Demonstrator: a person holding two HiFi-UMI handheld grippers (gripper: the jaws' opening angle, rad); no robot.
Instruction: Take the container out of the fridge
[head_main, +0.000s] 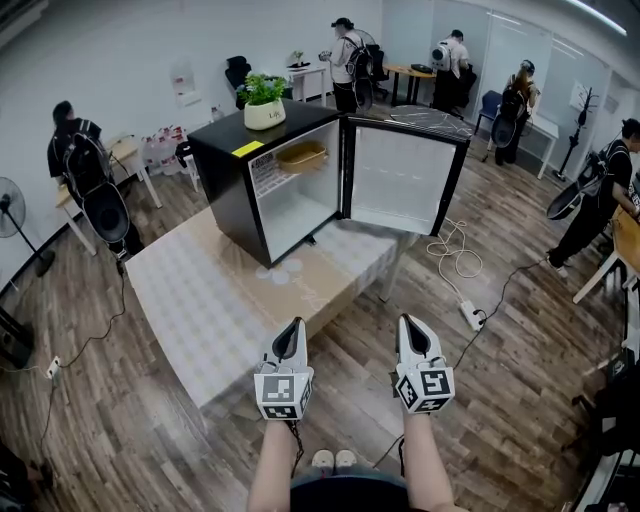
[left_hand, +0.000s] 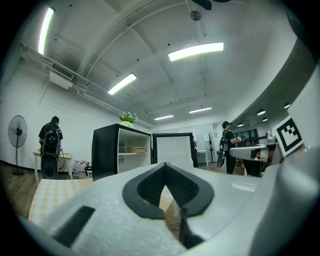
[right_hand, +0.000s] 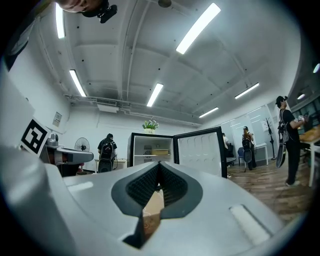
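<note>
Left gripper view first: left claw (left_hand: 165, 166) closed completely, tips together, holding nothing. Same in the right gripper view for the right claw (right_hand: 159, 165): tips together, empty. Held level and side by side in the head view, at the near end of the surface (head_main: 200, 300), well apart from the fridge (head_main: 225, 190). Farther out, at the far end of that surface: fridge door (head_main: 400, 180) swung wide open to the right, and the container (head_main: 301, 155), a shallow tan one, resting on the upper shelf inside. Not yet taken out, so the task is judged as barely begun, with the reach as the step in hand. To do it well: open a claw before arriving, go in level through the opening, keep clear of the door edge and the shelf, close on the container's rim or side, then pull straight out without tilting. Perhaps better with both claws, one on each side, if too wide for one. No bumping the fridge, because of the potted plant (head_main: 265, 100) on top. As for writing: yellow label (head_main: 248, 149) at the top front edge and white sticker (head_main: 265, 175) on the frame, both too small to read; only black square markers on the cubes, no words.
</note>
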